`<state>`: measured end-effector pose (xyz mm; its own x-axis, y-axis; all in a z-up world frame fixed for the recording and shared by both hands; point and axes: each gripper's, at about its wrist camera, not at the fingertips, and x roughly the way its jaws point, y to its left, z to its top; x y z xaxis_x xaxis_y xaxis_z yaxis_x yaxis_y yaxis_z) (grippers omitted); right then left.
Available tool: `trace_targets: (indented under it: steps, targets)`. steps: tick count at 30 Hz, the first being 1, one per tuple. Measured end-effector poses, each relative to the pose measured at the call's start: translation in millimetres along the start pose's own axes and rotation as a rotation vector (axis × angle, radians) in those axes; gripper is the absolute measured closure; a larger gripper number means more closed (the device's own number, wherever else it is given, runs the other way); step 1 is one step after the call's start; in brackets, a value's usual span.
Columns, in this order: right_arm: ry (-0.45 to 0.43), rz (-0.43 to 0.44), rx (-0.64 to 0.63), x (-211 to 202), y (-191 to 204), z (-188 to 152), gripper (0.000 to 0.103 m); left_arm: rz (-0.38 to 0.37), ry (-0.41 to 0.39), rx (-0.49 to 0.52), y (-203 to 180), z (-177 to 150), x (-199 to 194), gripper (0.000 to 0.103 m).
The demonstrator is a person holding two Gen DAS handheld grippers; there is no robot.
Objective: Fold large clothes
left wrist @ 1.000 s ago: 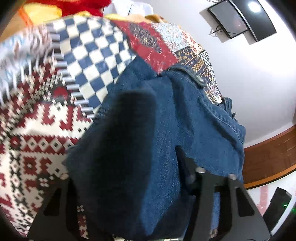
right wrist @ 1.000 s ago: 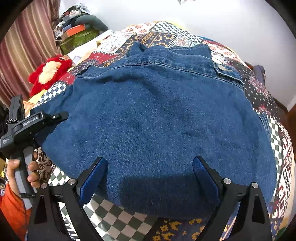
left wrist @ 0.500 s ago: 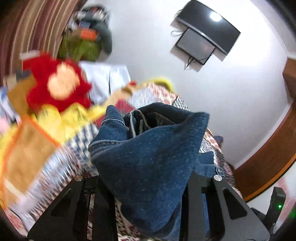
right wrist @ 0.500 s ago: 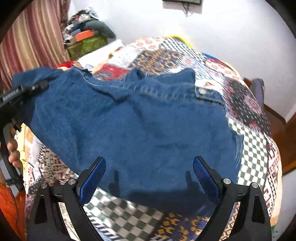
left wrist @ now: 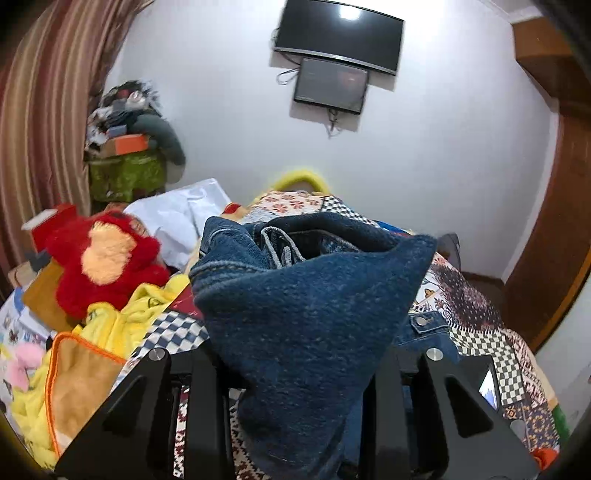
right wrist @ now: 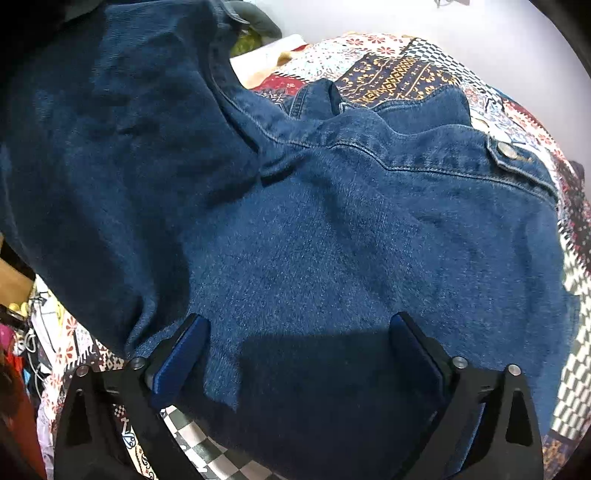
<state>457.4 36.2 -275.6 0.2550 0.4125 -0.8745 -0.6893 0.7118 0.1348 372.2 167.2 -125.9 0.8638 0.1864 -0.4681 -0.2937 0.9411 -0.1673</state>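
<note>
1. The left gripper (left wrist: 295, 398) pinches a bunched corner of the denim jacket (right wrist: 332, 240), holding it raised above the patchwork quilt (left wrist: 480, 317).
2. The right gripper (right wrist: 295, 350) hovers over the jacket's lower part, its jaws spread wide and opening, with nothing clamped between them.
3. The rest of the jacket lies on the quilt, beside a red plush toy (left wrist: 103, 258) and a yellow garment (left wrist: 122, 317).

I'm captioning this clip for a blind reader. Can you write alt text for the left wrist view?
The left gripper holds up a bunched fold of a blue denim jacket above a patchwork quilt. A red plush toy and yellow cloth lie left; two dark screens hang on the white wall.
</note>
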Motion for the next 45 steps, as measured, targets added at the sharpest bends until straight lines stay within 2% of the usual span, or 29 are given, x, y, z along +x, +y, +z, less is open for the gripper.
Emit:
trace_targets:
  steps: [5,10,13,17,22,28,30,32,35,36,39,40,41,45]
  targets:
    - [0.043,0.094,0.041,-18.7,-16.8,-4.4,0.003,-0.045,-0.021,0.063,-37.5,7.7,2.9,0.074]
    - [-0.012,0.139,0.197,-63.0,-64.1,-24.7,0.003,-0.101,-0.045,0.148,-91.6,7.9,1.5,0.075]
    - [-0.066,0.097,0.294,-99.2,-103.9,-45.1,0.003,-0.145,-0.052,0.195,-125.8,4.6,-2.0,0.075]
    - [-0.12,-0.03,0.386,-146.3,-153.1,-79.7,0.003,-0.208,-0.049,0.278,-172.8,-7.1,-5.1,0.075]
    - [-0.145,-0.096,0.488,-182.3,-192.5,-119.9,0.003,-0.278,0.056,0.448,-225.9,-46.7,5.4,0.075]
    - [-0.153,-0.117,0.548,-205.3,-208.7,-158.0,0.003,-0.276,0.2,0.636,-256.2,-106.7,13.1,0.074]
    - [-0.161,-0.118,0.553,-213.0,-208.0,-166.0,0.003,-0.292,0.248,0.659,-256.9,-119.3,15.1,0.067]
    - [-0.17,-0.122,0.557,-220.2,-207.3,-171.1,0.003,-0.321,0.327,0.633,-256.5,-128.9,18.8,0.063]
    - [-0.185,-0.126,0.56,-229.6,-205.9,-175.1,0.003,-0.348,0.385,0.608,-252.9,-135.5,16.3,0.054]
    - [-0.189,-0.128,0.56,-232.4,-204.6,-176.7,0.003,-0.349,0.389,0.615,-252.7,-137.4,12.8,0.049]
    - [-0.201,-0.133,0.554,-241.7,-200.3,-179.1,0.003,-0.382,0.418,0.622,-251.6,-141.8,-1.0,0.024]
    - [-0.204,-0.135,0.55,-243.3,-198.7,-179.2,0.003,-0.404,0.426,0.613,-249.2,-140.8,-5.3,0.02]
    - [-0.207,-0.137,0.547,-245.8,-196.7,-179.1,0.003,-0.42,0.421,0.601,-244.6,-138.7,-13.5,0.02]
    - [-0.222,-0.128,0.53,-251.8,-185.0,-174.2,0.003,-0.397,0.372,0.528,-217.2,-121.4,-34.2,0.02]
